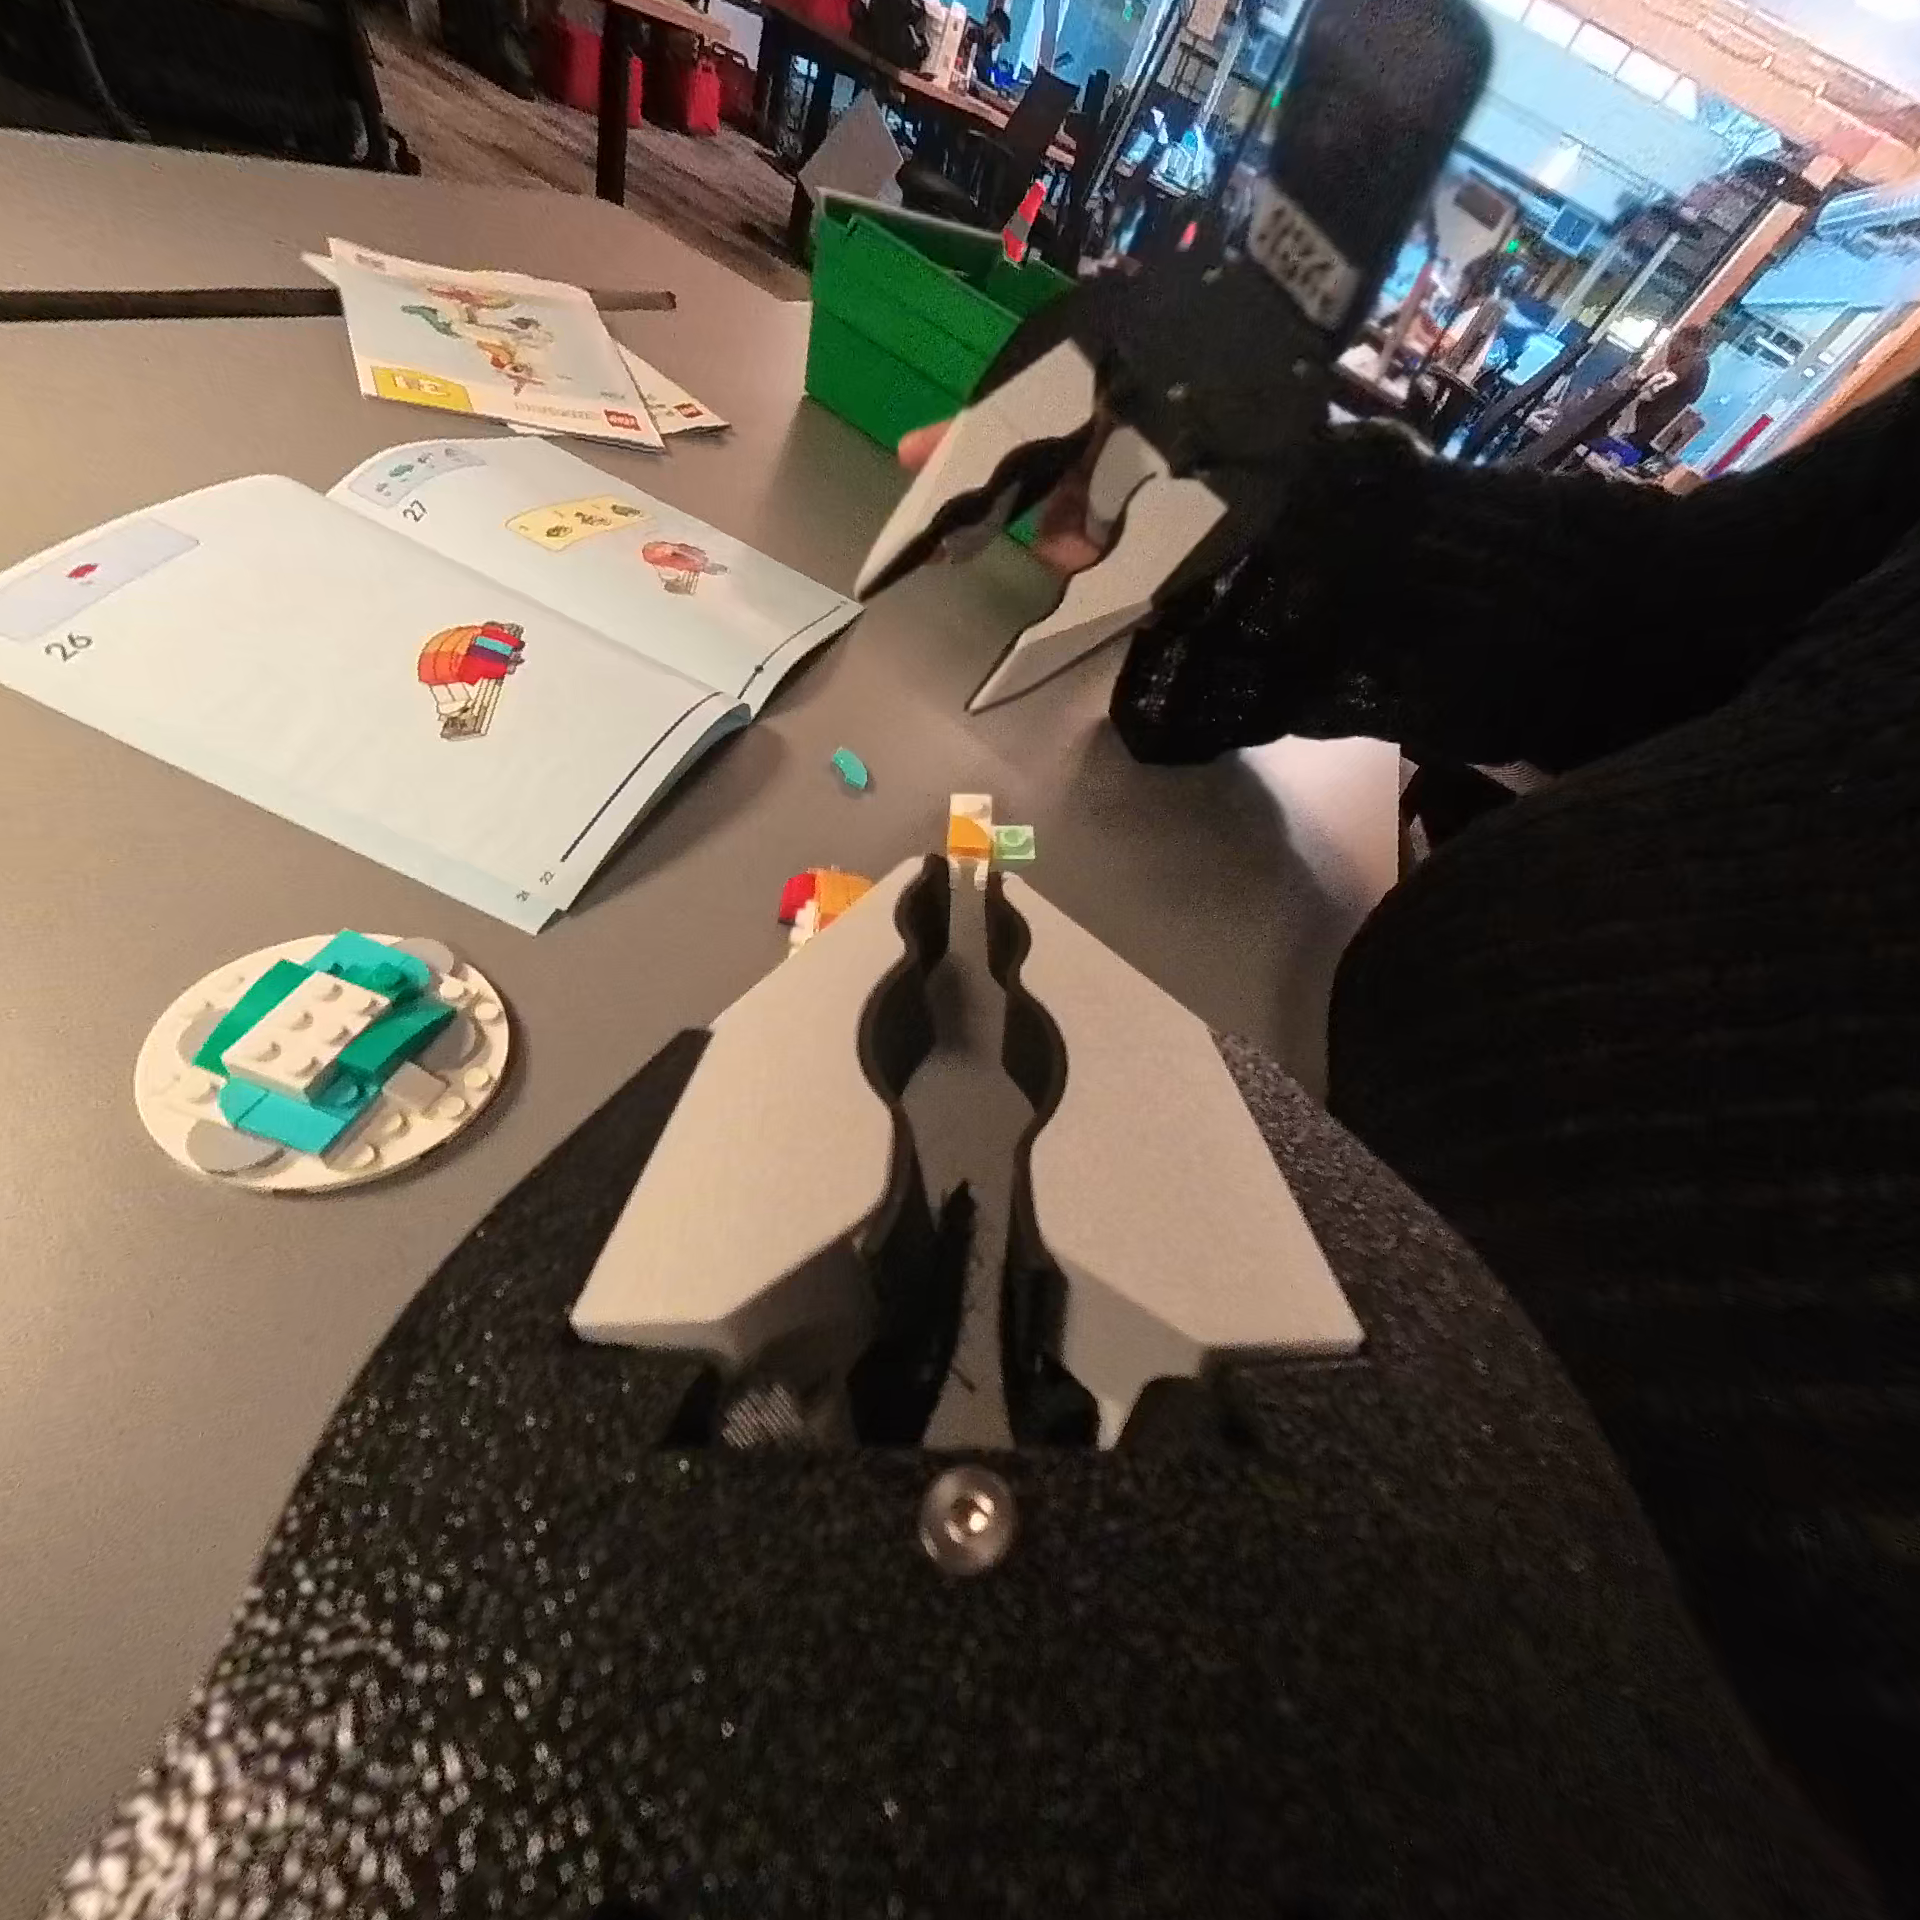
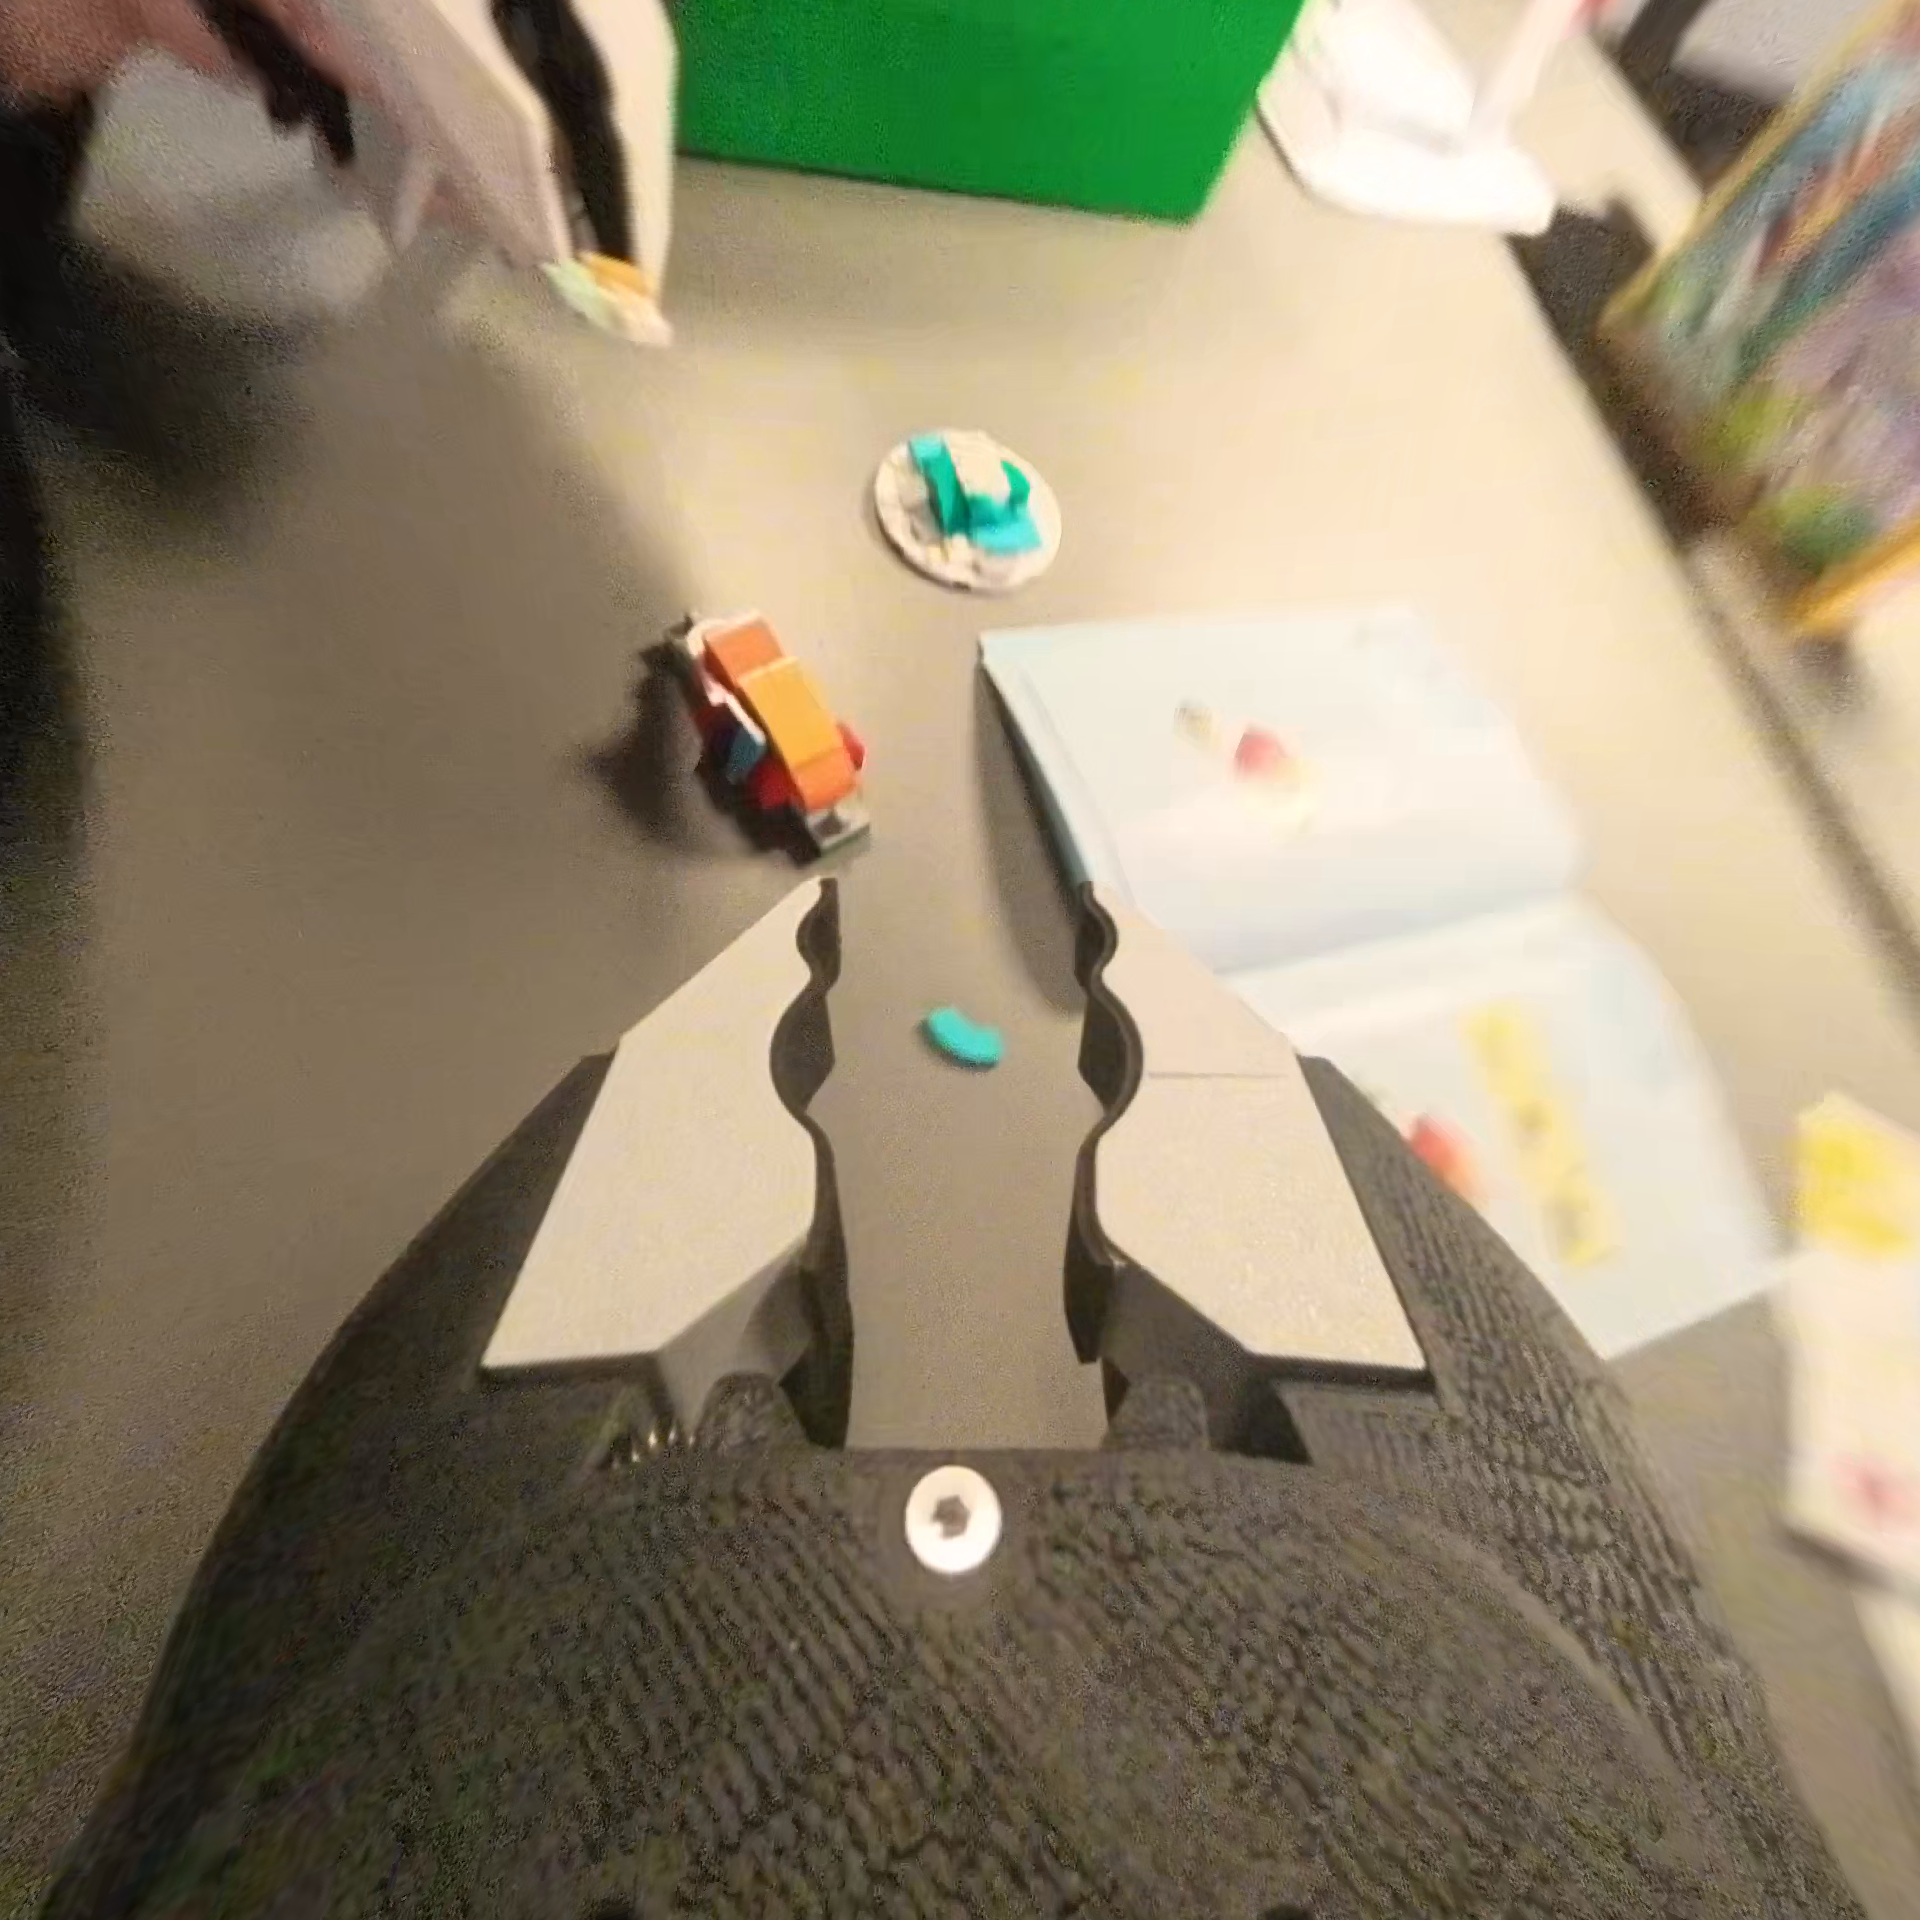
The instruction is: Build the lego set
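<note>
My left gripper (image 1: 964,871) is shut on a small white, orange and light-green brick assembly (image 1: 979,831), pinched at its fingertips. It also shows in the right wrist view (image 2: 608,249) at the top left, with the assembly (image 2: 615,291) blurred. My right gripper (image 2: 954,902) is open and empty, low over the table, and a teal curved piece (image 2: 961,1039) lies on the table between its fingers. The right gripper (image 1: 935,649) and the teal piece (image 1: 852,769) also show in the left wrist view. An orange and red balloon build (image 2: 779,727) lies just past the right gripper's left finger.
A round white plate with teal and white bricks (image 1: 322,1060) (image 2: 966,509) lies on the grey table. An open instruction booklet (image 1: 416,665) (image 2: 1299,831) lies beside it, with more booklets (image 1: 499,343) behind. A green bin (image 1: 904,322) (image 2: 977,83) stands at the back. A colourful box (image 2: 1787,312) stands at the right. The gap from one gripper's tips to the other's is roughly 12 cm.
</note>
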Demonstrator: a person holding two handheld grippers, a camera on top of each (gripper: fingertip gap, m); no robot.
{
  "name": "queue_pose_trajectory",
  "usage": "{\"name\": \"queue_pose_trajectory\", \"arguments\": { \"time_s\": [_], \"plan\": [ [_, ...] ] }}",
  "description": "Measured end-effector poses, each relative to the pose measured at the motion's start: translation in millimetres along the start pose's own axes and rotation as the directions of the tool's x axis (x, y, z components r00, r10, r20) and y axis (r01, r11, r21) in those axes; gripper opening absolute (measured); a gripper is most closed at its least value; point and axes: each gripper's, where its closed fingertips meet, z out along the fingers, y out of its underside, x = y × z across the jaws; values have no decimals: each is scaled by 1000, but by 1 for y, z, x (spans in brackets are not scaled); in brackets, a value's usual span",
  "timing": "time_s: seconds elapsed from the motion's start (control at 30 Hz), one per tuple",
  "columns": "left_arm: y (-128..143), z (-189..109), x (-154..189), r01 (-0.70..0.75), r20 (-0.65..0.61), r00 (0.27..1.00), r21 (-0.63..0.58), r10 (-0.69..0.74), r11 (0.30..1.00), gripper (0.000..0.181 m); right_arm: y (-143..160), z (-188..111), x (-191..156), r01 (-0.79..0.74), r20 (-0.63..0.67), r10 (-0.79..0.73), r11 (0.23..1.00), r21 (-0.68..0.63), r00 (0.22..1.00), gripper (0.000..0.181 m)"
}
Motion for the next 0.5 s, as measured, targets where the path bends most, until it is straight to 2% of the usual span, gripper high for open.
{"name": "queue_pose_trajectory", "arguments": {
  "time_s": [0.07, 0.13, 0.23, 0.5],
  "plan": [
    [4, 1, -1, 2, 2, 1000, -4, -2, 1000, 5, 24, 1, 4, -156, 13, 156, 988, -16, 988, 39],
    [6, 4, -2, -11, 13, 1000, -13, 12, 1000, 4, 46, 5, 5, -231, 4, 231, 971, -67, 973, 36],
    [7, 8, -3, -64, 48, 997, -33, 65, 997, 4, 55, 14, 4, -342, -5, 343, 937, -66, 939, 36],
    [5, 14, -11, -175, 153, 971, -60, 182, 983, 4, 56, 25, 2, -285, -105, 277, 955, -78, 955, 29]
  ]
}}
